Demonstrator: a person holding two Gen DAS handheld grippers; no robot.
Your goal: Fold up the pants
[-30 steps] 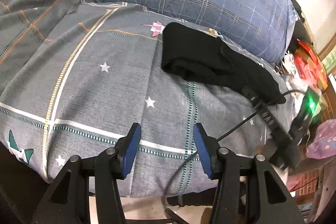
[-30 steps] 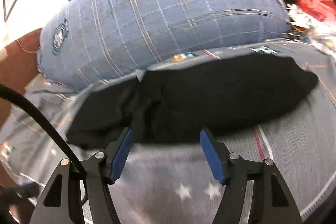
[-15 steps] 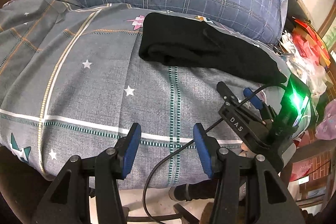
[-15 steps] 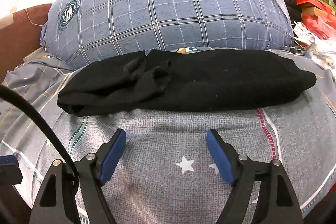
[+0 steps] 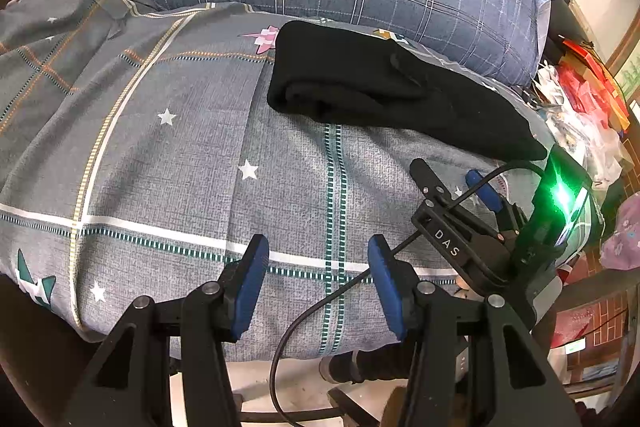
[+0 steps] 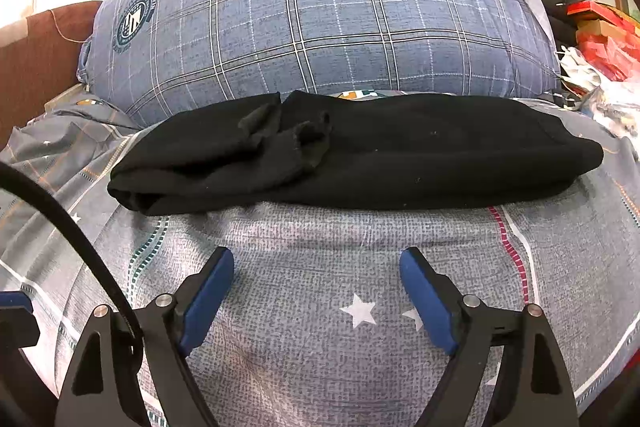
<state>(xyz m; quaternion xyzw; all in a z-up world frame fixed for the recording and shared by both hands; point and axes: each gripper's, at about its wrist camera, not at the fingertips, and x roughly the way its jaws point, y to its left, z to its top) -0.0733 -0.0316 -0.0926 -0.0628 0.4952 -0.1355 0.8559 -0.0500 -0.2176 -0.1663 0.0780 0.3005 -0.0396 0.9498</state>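
Black pants lie folded into a long bundle on the grey star-print bedsheet, in front of a blue plaid pillow. In the left wrist view the pants sit up and to the right. My left gripper hovers over the near part of the sheet, open, nothing between its blue pads. My right gripper is short of the pants, its jaws opening wide over bare sheet and empty. From the left wrist view the right gripper shows at right, beside the pants' end.
A big blue plaid pillow lies just behind the pants. Red boxes and plastic bags crowd the right side of the bed. A black cable hangs off the bed's near edge. A brown headboard is at left.
Both grippers have drawn back from the pants, which now lie alone on the sheet. The right gripper's jaws have spread wider. The left gripper's gap is unchanged.
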